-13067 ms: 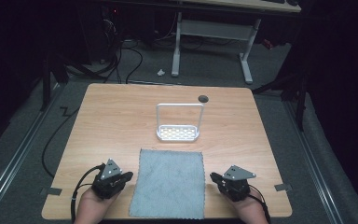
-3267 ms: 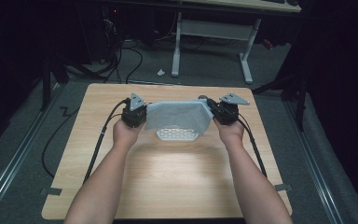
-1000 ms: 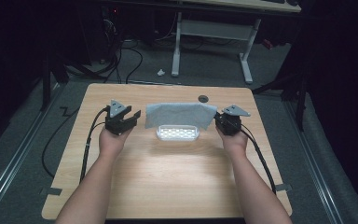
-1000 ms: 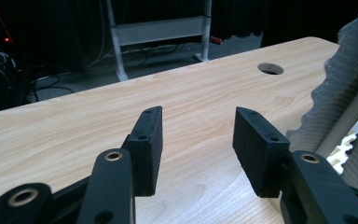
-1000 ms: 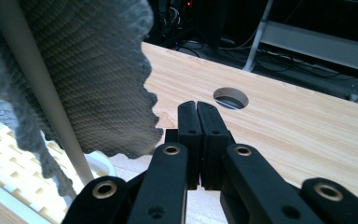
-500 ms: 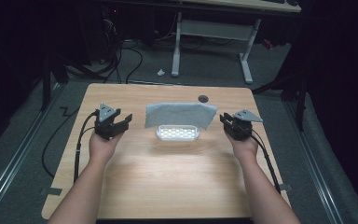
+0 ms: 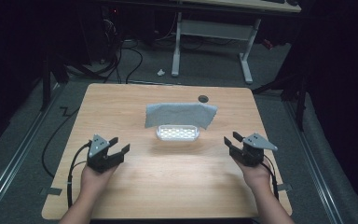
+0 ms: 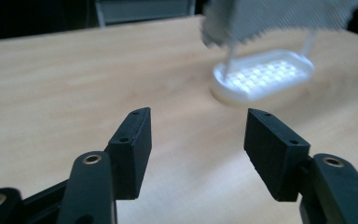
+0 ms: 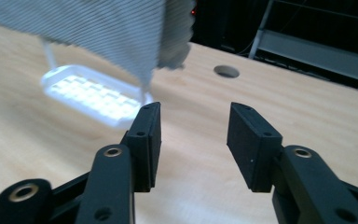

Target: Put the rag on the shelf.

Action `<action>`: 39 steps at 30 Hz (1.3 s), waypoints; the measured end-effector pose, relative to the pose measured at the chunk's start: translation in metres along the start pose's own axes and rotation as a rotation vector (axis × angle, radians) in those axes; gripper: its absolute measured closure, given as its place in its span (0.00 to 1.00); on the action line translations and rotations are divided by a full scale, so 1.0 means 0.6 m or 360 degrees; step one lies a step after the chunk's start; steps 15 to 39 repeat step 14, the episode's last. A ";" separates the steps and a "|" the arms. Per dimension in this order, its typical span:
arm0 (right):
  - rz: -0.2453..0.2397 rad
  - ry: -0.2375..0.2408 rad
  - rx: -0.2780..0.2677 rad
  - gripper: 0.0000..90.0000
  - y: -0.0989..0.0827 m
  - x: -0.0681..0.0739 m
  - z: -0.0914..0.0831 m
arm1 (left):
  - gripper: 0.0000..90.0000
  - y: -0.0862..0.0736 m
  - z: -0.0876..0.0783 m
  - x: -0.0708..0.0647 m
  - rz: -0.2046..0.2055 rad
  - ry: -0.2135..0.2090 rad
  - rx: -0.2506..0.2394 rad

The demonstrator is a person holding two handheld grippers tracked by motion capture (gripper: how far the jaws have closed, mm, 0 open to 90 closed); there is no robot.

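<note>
Black jaws on my left gripper [image 7: 117,148] stand apart with nothing between them, having just been opening; I see bare wood past the pads in the left gripper view. My right gripper [image 7: 230,141] reads the same: jaws spread, just opened, no contact with any object. Both grippers sit well apart from the work, one toward each side of the table.

Between them, farther from me, a grey towel [image 7: 181,114] hangs draped over the thin white frame of a small rack [image 7: 177,133]. The cloth has a fine woven or ribbed texture, visible in the right gripper view [image 9: 98,28], and its lower edges hang uneven, with one corner drooping lower on the right. It covers the top bar and leaves the white perforated base uncovered.

Light wood forms the tabletop [image 7: 168,186], with a round cable hole [image 7: 203,98] near the far edge. Beyond it I note dark carpet, loose black cables, and the white legs of a second desk [image 7: 177,46].
</note>
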State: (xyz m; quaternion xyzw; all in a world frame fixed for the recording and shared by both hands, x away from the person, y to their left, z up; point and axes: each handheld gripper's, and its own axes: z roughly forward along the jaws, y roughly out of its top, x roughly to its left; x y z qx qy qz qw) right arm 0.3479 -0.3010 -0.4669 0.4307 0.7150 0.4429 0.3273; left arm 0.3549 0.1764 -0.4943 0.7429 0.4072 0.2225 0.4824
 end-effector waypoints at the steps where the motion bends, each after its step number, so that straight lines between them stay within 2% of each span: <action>1: 0.0002 0.0016 0.0000 0.60 -0.006 0.007 -0.008 | 0.45 -0.008 -0.007 -0.011 0.0001 -0.0012 0.0017; 3: 0.0028 0.0046 0.0009 0.56 -0.020 0.022 -0.024 | 0.45 -0.022 -0.023 -0.034 -0.0017 -0.0037 0.0040; 5: 0.0043 0.0070 0.0019 0.52 -0.034 0.039 -0.041 | 0.44 -0.039 -0.037 -0.055 -0.0034 -0.0065 0.0026; 6: 0.0039 0.0072 0.0020 0.51 -0.041 0.045 -0.047 | 0.43 -0.057 -0.047 -0.070 -0.0007 -0.0050 0.0029; 7: 0.0028 0.0073 0.0017 0.51 -0.053 0.055 -0.056 | 0.45 -0.067 -0.050 -0.079 0.0025 -0.0035 0.0081; 8: 0.0000 0.0068 0.0016 0.52 -0.064 0.061 -0.062 | 0.49 -0.065 -0.048 -0.082 0.0054 -0.0028 0.0172; 9: -0.0018 0.0065 0.0034 0.52 -0.072 0.065 -0.064 | 0.45 -0.061 -0.047 -0.082 0.0086 -0.0028 0.0208; 10: -0.0044 0.0064 0.0062 0.51 -0.075 0.066 -0.060 | 0.41 -0.061 -0.047 -0.080 0.0095 -0.0017 0.0185; 11: -0.0047 0.0058 0.0077 0.50 -0.074 0.065 -0.057 | 0.43 -0.063 -0.046 -0.076 0.0056 -0.0030 0.0177; 13: 0.0016 0.0052 0.0081 0.50 -0.076 0.059 -0.052 | 0.43 -0.066 -0.044 -0.072 -0.0022 -0.0080 0.0163; 14: 0.0035 0.0049 0.0088 0.50 -0.077 0.059 -0.051 | 0.44 -0.066 -0.043 -0.073 -0.0025 -0.0092 0.0155; 39: 0.0035 0.0049 0.0088 0.50 -0.077 0.059 -0.051 | 0.44 -0.066 -0.043 -0.073 -0.0025 -0.0092 0.0155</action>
